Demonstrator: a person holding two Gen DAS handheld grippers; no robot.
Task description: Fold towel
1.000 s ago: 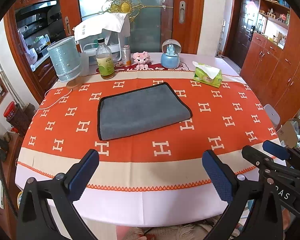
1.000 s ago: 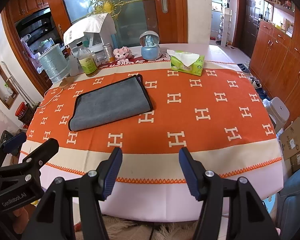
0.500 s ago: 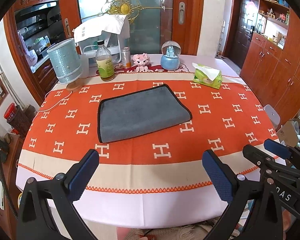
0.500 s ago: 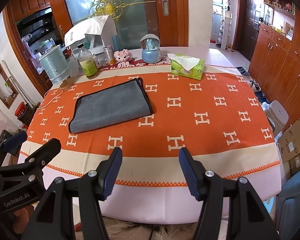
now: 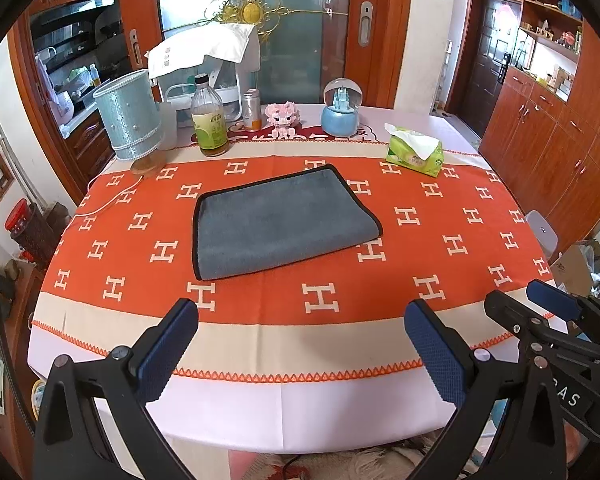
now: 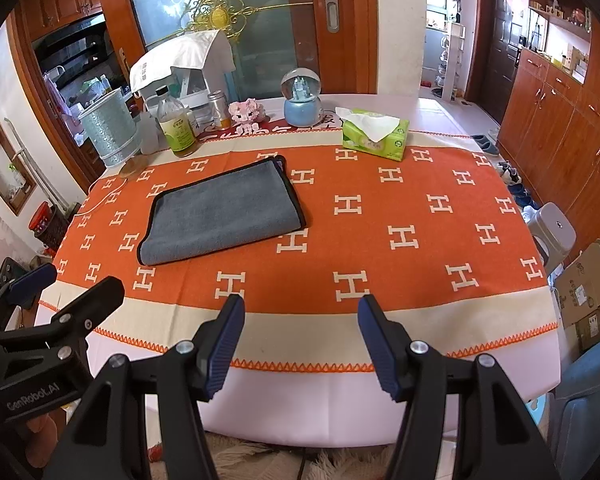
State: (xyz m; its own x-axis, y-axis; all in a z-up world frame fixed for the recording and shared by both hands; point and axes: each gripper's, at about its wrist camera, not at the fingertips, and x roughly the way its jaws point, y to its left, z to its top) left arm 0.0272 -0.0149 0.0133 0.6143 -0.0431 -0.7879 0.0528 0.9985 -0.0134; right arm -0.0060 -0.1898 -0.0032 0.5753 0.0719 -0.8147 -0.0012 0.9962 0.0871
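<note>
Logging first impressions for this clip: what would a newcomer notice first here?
The orange tablecloth with its white H pattern dominates. A grey towel lies flat at its middle, untouched. Both grippers, left and right, hover open at the near edge.

Table [image 5: 100, 344] near edge partly hidden behind left gripper [image 5: 300, 340] fingers [image 5: 168, 348]; its legs not visible. Bottle [image 5: 209, 120] label text too small to read. Appliance [image 5: 224, 76] at far edge mostly covered by white cloth [image 5: 204, 46]. Towel [image 6: 224, 212] underside and inner layers hidden. Right gripper [image 6: 300, 340] body cut off by bottom edge.
</note>
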